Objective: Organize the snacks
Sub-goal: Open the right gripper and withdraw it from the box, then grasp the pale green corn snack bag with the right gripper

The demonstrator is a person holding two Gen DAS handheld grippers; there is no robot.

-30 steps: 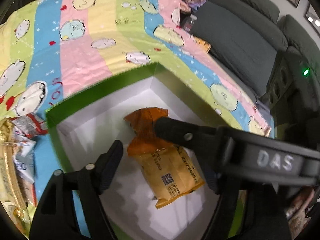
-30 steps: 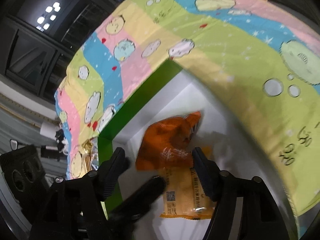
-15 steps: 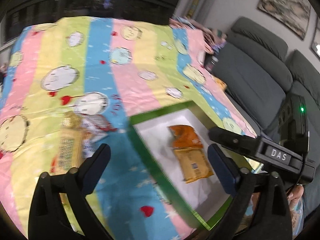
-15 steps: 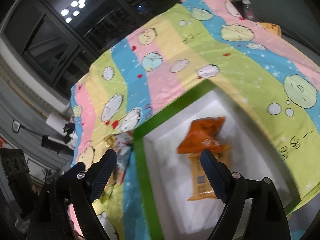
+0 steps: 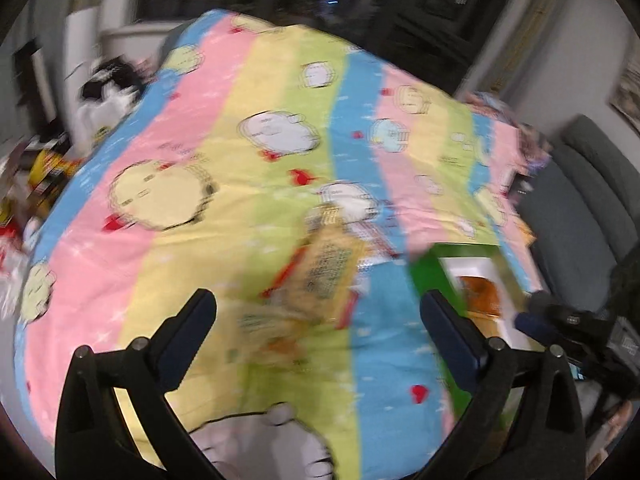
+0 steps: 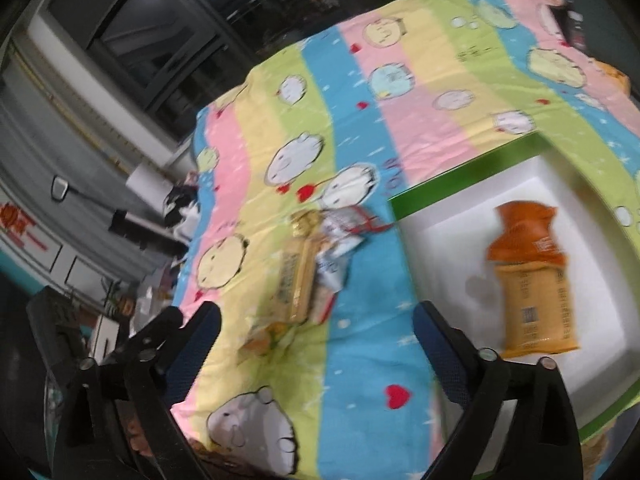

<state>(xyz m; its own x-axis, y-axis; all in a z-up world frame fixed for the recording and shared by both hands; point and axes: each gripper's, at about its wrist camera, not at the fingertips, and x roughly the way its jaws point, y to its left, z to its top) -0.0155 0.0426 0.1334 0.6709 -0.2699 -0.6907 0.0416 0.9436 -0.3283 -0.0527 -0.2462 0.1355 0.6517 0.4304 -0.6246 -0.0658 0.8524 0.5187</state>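
Note:
A green-rimmed white box sits on the striped cartoon blanket; it also shows at the right of the left wrist view. Two orange snack packets lie inside it, seen in the left wrist view too. A pile of loose snack packets lies on the blanket left of the box, blurred in the left wrist view. My left gripper is open and empty above the blanket near the pile. My right gripper is open and empty, between pile and box.
A grey sofa stands to the right of the blanket. Cluttered items lie off the blanket's left edge. Dark windows are behind. The other gripper's tip shows at the right of the left wrist view.
Both grippers have pulled back and swung left, away from the box toward the loose snack pile. The two orange packets stay in the box. Both views are motion-blurred.

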